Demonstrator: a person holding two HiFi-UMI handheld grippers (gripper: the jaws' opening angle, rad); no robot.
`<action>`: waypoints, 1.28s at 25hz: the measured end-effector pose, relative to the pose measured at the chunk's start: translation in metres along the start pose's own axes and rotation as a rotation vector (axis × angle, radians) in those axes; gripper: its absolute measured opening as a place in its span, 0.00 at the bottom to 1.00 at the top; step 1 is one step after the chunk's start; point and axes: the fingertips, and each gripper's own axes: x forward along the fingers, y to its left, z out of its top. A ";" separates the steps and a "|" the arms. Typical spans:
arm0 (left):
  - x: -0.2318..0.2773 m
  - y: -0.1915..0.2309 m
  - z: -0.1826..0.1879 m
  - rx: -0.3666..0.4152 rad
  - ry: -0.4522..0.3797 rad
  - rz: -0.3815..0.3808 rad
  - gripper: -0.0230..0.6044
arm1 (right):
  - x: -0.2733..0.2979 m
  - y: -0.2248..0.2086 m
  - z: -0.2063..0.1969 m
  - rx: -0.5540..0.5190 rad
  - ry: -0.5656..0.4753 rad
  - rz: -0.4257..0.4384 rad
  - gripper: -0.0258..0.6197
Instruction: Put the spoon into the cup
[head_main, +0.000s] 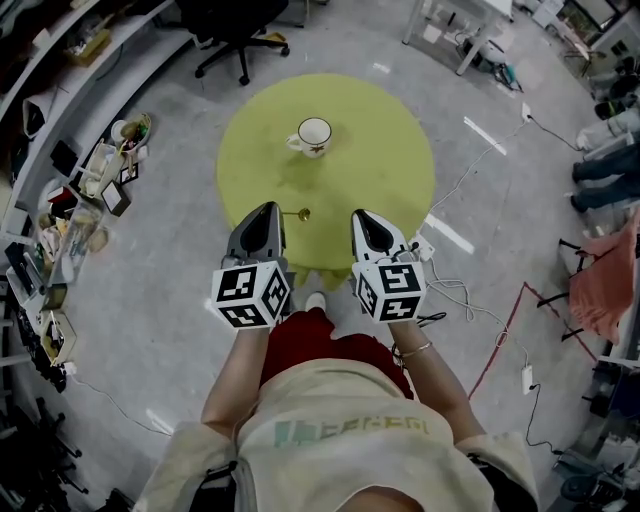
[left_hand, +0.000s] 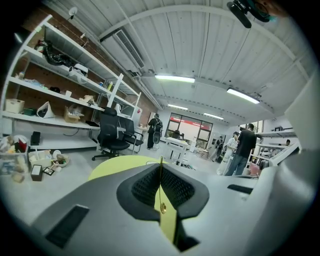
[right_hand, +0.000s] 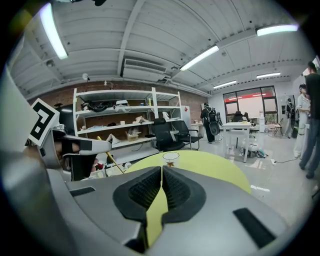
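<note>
Well back from the person, on the far half of the round yellow-green counter (head_main: 385, 175), stands a white cup (head_main: 313, 135) with a dark-rimmed mouth and a small motif on its side, upright, its handle turned toward the counter's left edge. Over the near edge hang both grippers, side by side and apart. The left gripper (head_main: 268, 212) has its fingers clenched on a thin gold spoon (head_main: 298, 213); in the head view the spoon juts sideways from the fingertips toward the right gripper (head_main: 362, 216), clear of the counter top, and in the left gripper view its slim stem runs straight up the seam between the two ribbed pads. The right gripper's fingers are pressed together with nothing between them, and its own view looks along them at the cup across the counter. Spoon and cup are well apart. Beyond the counter's far edge a black office chair (head_main: 240, 35) stands on the grey floor.
</note>
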 end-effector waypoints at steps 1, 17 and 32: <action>0.003 0.002 0.003 0.001 -0.001 -0.003 0.08 | 0.004 0.000 0.002 -0.002 0.000 0.000 0.10; 0.050 0.005 0.018 -0.006 -0.025 0.028 0.08 | 0.042 -0.028 0.011 -0.017 0.015 0.030 0.10; 0.145 -0.015 0.051 -0.010 -0.062 0.131 0.08 | 0.108 -0.108 0.046 -0.038 0.035 0.148 0.10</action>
